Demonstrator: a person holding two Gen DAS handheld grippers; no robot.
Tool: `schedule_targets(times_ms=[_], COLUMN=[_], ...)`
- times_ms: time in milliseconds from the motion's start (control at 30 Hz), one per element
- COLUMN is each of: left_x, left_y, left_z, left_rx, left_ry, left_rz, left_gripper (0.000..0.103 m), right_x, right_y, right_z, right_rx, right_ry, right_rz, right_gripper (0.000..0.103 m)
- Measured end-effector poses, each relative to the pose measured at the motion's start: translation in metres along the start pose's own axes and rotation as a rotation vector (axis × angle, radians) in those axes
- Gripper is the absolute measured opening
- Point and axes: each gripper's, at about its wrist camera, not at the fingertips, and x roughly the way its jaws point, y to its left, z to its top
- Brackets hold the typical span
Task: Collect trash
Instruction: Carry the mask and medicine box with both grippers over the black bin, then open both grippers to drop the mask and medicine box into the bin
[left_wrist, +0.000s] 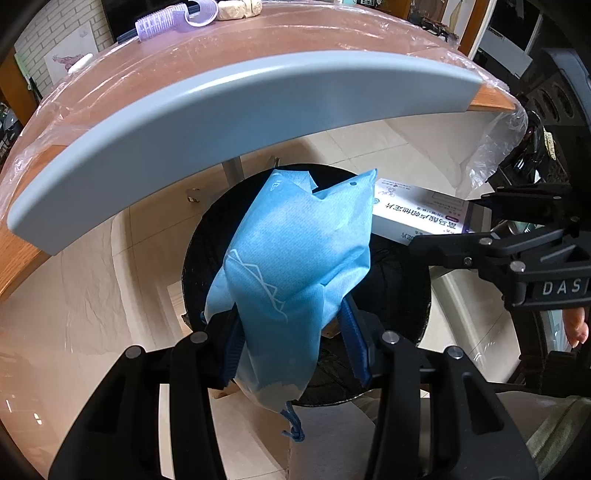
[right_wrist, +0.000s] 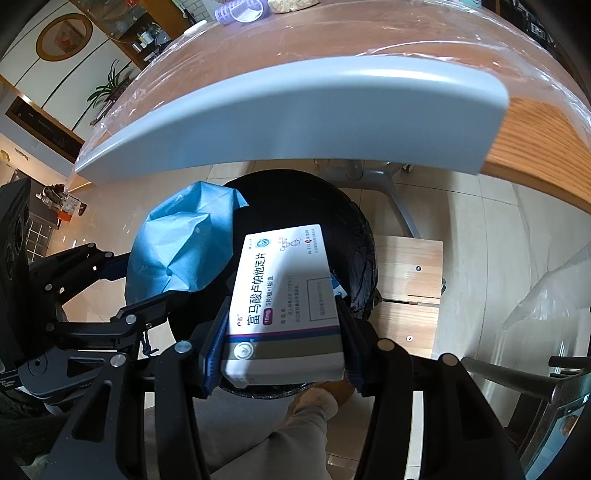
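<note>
Big wooden bench (left_wrist: 155, 88) up top, wrapped in clear plastic sheet (left_wrist: 495, 144), with a grey edge strip (left_wrist: 236, 110) running along its near side. Below it, on the pale tiled floor (left_wrist: 92, 277), there's the round bin (left_wrist: 402, 306) lined in black, mouth wide open, and both hands are right over it.

Left tongs (left_wrist: 291, 332) first: blue pads pinching a crumpled blue bag (left_wrist: 295, 258) by its lower half, the bag sticking up and forward over the bin's mouth, a little blue cord (left_wrist: 293, 424) dangling from its bottom end. From the right wrist view the same bag (right_wrist: 184, 243) bulges at the bin's left rim.

Right tongs (right_wrist: 282, 328) now: pressed in on a white medicine box (right_wrist: 288, 295), one pad on each long side, box face up with its printed label showing, held above the bin (right_wrist: 354, 236). In the left view that box (left_wrist: 417, 210) sits just beside the bag, close but I can't say if they touch.

Far back on the bench, a purple hair roller (left_wrist: 173, 18) and some pale lumps (left_wrist: 236, 9). A small wooden stool (right_wrist: 410, 280) stands just right of the bin.
</note>
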Motion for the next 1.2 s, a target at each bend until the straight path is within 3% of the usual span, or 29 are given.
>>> schedule_targets(times_ms=[900, 1000, 1067, 1200], left_x=[0.032, 0.028, 0.026, 0.024], left_y=[0.012, 0.017, 0.018, 0.019], left_z=[0.003, 0.003, 0.004, 0.005], left_rx=[-0.024, -0.064, -0.086, -0.093], left_ry=[0.071, 0.055, 0.045, 0.046], left_rz=[-0.012, -0.074, -0.078, -0.071], left_gripper=[0.048, 0.059, 0.069, 0.069], right_x=[0.027, 0.025, 0.022, 0.012], right_y=[0.008, 0.003, -0.002, -0.006], right_z=[0.001, 0.000, 0.000, -0.003], right_rx=[-0.009, 0.023, 0.047, 0.059], right_ry=[0.067, 0.060, 0.051, 0.037], right_rz=[-0.044, -0.040, -0.038, -0.034], right_gripper=[0.051, 0.055, 0.071, 0.071])
